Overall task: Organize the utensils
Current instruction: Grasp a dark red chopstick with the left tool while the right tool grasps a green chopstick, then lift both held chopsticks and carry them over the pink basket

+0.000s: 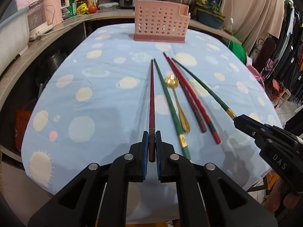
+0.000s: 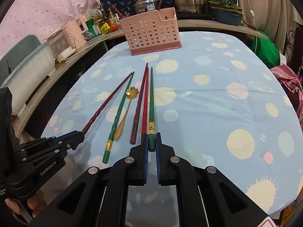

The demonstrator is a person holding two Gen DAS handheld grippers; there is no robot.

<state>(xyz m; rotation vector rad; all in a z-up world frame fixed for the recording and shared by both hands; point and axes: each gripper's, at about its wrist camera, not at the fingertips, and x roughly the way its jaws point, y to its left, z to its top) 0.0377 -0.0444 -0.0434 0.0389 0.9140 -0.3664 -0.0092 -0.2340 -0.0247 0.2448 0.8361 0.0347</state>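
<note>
My left gripper (image 1: 151, 134) is shut on the thick end of a dark red chopstick (image 1: 151, 94); it also shows in the right wrist view (image 2: 106, 104). My right gripper (image 2: 151, 135) is shut on the thick end of a green chopstick (image 2: 151, 102), seen in the left wrist view (image 1: 200, 89) too. Between them lie another green chopstick (image 1: 170, 102), a gold flower-headed spoon (image 1: 177, 98) and two red chopsticks (image 1: 191, 96). A pink perforated utensil holder (image 1: 161, 22) stands upright at the table's far edge.
The table wears a light blue cloth with pale circles (image 1: 85, 94). A counter (image 1: 56, 28) behind and to the left holds a pink appliance, bottles, a tomato and pots. Clothes hang at the right (image 1: 289, 47).
</note>
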